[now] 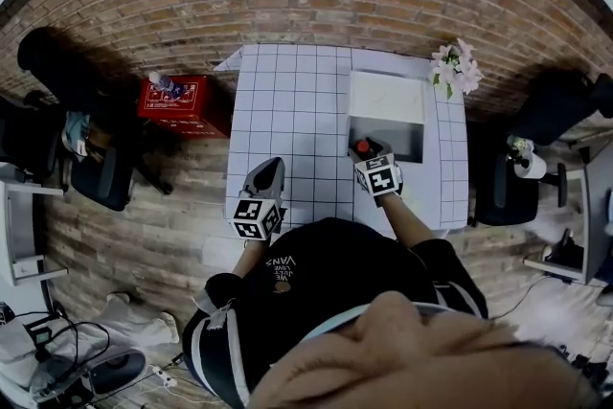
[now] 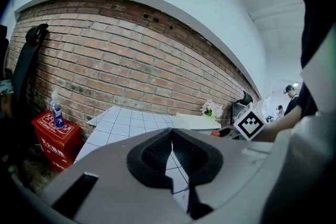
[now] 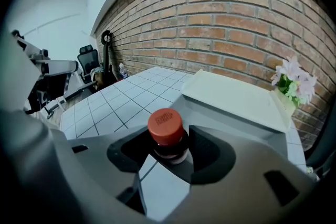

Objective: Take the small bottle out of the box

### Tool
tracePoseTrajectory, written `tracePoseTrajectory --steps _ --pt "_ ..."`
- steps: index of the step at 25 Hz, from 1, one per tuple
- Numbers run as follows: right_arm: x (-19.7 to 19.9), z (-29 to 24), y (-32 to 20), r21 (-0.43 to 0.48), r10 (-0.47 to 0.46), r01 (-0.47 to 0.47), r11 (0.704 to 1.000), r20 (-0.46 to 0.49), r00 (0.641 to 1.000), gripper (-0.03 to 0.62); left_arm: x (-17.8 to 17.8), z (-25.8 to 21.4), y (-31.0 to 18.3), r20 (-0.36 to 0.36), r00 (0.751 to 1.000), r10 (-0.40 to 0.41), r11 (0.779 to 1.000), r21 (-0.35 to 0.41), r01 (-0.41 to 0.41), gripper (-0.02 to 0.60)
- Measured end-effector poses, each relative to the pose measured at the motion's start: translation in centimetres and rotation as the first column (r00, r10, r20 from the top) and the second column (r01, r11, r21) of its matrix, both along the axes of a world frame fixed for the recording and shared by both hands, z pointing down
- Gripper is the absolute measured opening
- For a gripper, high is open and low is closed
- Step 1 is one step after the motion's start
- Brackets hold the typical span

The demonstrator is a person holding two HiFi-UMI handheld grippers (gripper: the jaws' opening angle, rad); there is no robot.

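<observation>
A small bottle with a red cap (image 3: 166, 128) stands between the jaws of my right gripper (image 3: 168, 152), whose pads lie against its sides. In the head view the red cap (image 1: 362, 147) shows at the near left corner of the open white box (image 1: 422, 134), with the right gripper (image 1: 370, 152) reaching in over the box's front wall. The box's lid (image 3: 236, 97) lies open behind it. My left gripper (image 1: 271, 168) hovers over the table's near edge, left of the box. It is shut, pads together, with nothing in it (image 2: 172, 150).
The white gridded table (image 1: 287, 101) stands against a brick wall. Pink flowers (image 1: 456, 65) sit at its far right corner. A red crate (image 1: 182, 102) with a water bottle (image 2: 56, 110) on top stands on the floor to the left. Office chairs (image 1: 96, 172) flank both sides.
</observation>
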State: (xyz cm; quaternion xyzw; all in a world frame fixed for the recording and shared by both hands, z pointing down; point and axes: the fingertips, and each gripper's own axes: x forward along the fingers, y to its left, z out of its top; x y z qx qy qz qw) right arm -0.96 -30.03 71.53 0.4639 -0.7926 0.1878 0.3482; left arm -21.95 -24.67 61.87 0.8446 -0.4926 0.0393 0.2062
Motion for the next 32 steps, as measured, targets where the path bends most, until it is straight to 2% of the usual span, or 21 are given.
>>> tracePoseTrajectory --steps 9,18,24,32 --pt "0.4 -2.2 -0.1 0.079 0.076 -0.077 0.994 0.012 0.997 0.21 -1.3 0.1 0.4 -0.003 1.0 0.026 1.0 -0.008 -0.026 0.012" --pt "0.8 -5.3 0.2 0.144 0.149 -0.156 0.977 0.059 0.987 0.21 -1.4 0.7 0.6 0.0 0.996 0.094 0.995 -0.015 -0.094 0.012" --pt "2.1 -7.2 0.9 0.177 0.19 -0.206 0.962 0.101 0.977 0.21 0.1 0.3 0.1 0.002 0.991 0.134 0.991 -0.011 -0.134 0.012" --pt "5.2 -8.9 3.6 0.197 0.229 -0.251 0.948 0.126 0.965 0.21 4.0 -0.7 0.4 0.002 0.98 0.198 0.98 0.009 -0.198 0.012"
